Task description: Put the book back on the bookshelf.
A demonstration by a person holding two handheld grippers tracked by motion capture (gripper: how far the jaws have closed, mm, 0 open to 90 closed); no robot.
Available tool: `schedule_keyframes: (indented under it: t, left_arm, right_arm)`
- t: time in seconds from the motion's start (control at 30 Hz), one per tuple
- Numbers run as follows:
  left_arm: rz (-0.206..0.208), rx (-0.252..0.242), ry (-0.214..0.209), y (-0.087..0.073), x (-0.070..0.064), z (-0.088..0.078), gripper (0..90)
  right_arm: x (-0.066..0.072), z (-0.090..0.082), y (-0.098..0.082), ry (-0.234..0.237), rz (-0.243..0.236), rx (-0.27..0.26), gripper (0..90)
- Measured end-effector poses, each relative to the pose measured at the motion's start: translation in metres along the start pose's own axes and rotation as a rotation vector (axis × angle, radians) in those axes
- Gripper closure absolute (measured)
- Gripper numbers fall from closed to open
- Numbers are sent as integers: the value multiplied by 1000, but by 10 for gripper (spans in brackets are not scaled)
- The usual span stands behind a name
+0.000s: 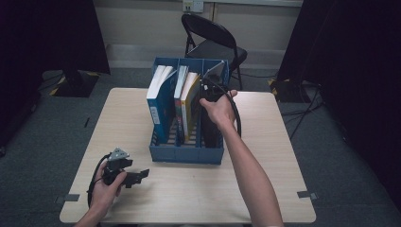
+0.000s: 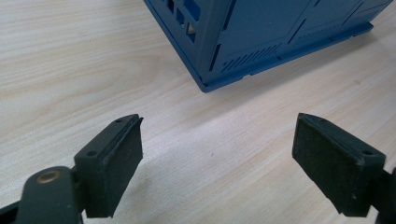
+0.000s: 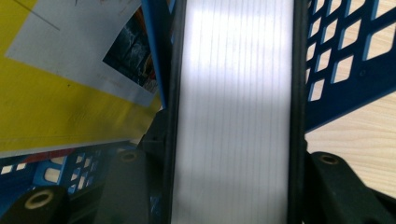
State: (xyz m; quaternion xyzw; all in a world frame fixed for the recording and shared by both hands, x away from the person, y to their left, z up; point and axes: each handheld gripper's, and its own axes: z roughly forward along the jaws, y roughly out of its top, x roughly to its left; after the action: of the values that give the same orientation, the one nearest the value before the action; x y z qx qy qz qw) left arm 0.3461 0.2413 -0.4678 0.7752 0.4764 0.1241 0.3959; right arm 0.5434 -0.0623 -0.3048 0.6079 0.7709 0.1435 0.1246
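A blue three-slot file holder (image 1: 187, 153) stands at the middle of the table. A blue book (image 1: 158, 101) leans in its left slot and a yellow book (image 1: 191, 101) in the middle one. My right gripper (image 1: 208, 101) points down into the right slot, shut on a thick black-covered book (image 1: 210, 130). In the right gripper view the book's pale page edges (image 3: 233, 93) run between the jaws of the right gripper (image 3: 233, 140), beside the yellow book (image 3: 56, 102) and the holder's wall (image 3: 345, 70). My left gripper (image 1: 137, 176) (image 2: 217, 154) rests open over bare table near the holder's corner (image 2: 205, 84).
The wooden table (image 1: 265, 179) has free room in front of and beside the holder. A black folding chair (image 1: 213, 38) stands behind the far edge. Dark curtains hang at both sides and cables lie on the floor at the right.
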Motion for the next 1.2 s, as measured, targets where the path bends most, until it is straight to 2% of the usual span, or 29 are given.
schedule_keyframes:
  t: [0.13, 0.27, 0.5, 0.53, 0.7, 0.8, 0.93, 1.2]
  left_arm:
    - [-7, -4, -1, 0, 0, 0, 159]
    - [-1, -3, 1, 0, 0, 0, 159]
    - [-3, -2, 6, 0, 1, 0, 159]
    - [0, -2, 7, 1, 1, 0, 159]
    - [6, 6, 2, 1, -1, 1, 159]
    - [5, 2, 1, 1, -2, 2, 159]
    - [7, 7, 4, 1, -1, 1, 159]
    - [0, 4, 1, 1, 0, 1, 160]
  right_arm:
    - [-3, -2, -4, 28, -1, -7, 495]
    - [-5, -7, -11, 45, -30, -31, 479]
    - [-13, -11, -39, 125, -77, -105, 417]
    - [-13, -10, -43, 127, -108, -114, 413]
    - [-19, -5, -65, 174, -144, -143, 393]
    - [-22, 0, -77, 201, -151, -180, 388]
    - [-25, 9, -95, 218, -150, -278, 389]
    - [-30, 24, -116, 242, -156, -332, 414]
